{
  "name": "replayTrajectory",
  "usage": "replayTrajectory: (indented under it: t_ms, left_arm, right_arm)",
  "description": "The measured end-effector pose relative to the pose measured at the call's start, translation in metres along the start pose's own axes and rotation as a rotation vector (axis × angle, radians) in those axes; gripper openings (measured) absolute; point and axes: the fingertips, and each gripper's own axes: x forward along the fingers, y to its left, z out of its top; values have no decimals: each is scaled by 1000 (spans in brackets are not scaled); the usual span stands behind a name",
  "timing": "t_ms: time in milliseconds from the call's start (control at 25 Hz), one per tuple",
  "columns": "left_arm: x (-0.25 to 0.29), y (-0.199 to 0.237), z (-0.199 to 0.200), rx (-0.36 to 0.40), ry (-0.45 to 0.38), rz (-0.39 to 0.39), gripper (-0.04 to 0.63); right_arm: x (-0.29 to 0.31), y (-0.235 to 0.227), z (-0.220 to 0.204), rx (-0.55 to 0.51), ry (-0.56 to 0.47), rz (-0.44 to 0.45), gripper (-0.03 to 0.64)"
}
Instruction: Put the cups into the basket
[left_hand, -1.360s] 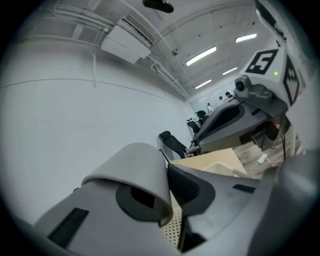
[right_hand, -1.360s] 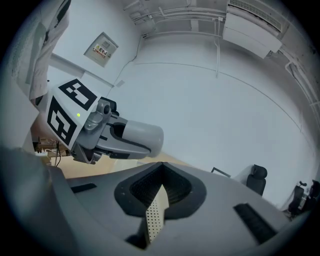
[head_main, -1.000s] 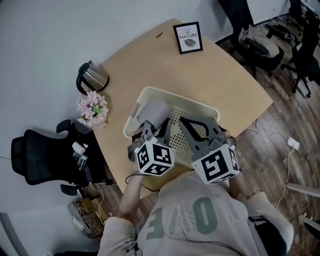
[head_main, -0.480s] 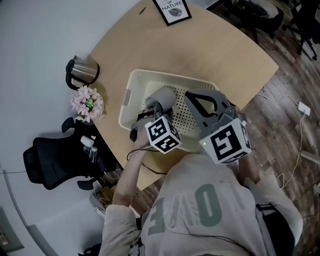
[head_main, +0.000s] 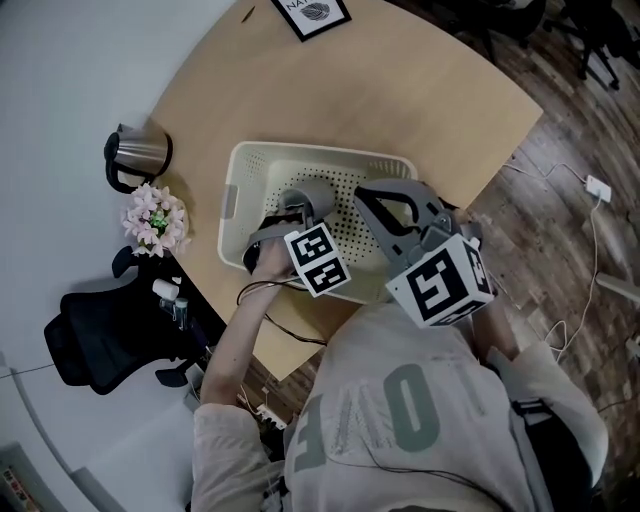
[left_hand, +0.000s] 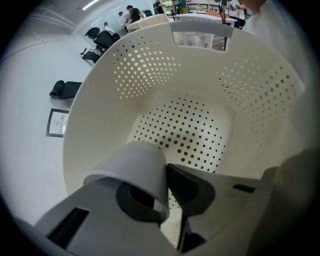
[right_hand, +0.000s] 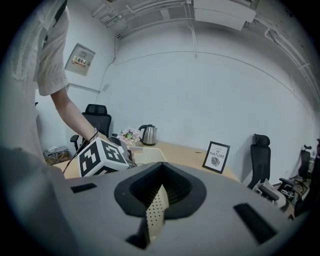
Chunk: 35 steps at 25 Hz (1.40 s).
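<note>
Cup (left_hand: 135, 167), pinched by its wall in the left claw (left_hand: 166, 180), hangs low inside the basket (left_hand: 100, 100), not yet released; right claw (right_hand: 159, 192) sits pressed together, empty.

Pale grey-green short-sleeved T-shirt (head_main: 400, 430), large darker letters. Left gripper (left_hand: 167, 172), right gripper (right_hand: 159, 175): grey, white cubes (head_main: 440, 288) with black square markers. Thin black cable (head_main: 290, 330) near T-shirt.

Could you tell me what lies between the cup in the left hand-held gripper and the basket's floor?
Nothing: in the left gripper view, the cup hangs over the bare perforated floor of the basket.
</note>
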Motion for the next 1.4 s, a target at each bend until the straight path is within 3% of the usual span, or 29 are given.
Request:
replayTrajectory:
  t_ms: [280, 600, 960, 1400]
  left_arm:
    - [11, -16, -10, 106, 64, -36, 55]
    - [19, -22, -9, 162, 88, -49, 55]
    - [21, -18, -8, 243, 121, 2, 80]
    - [10, -12, -1, 195, 126, 57, 121]
  right_arm:
    - [11, 6, 1, -3, 1, 19, -2]
    - [22, 14, 2, -26, 2, 47, -2]
    - [24, 14, 2, -22, 11, 57, -2]
    - [9, 10, 9, -33, -18, 55, -2]
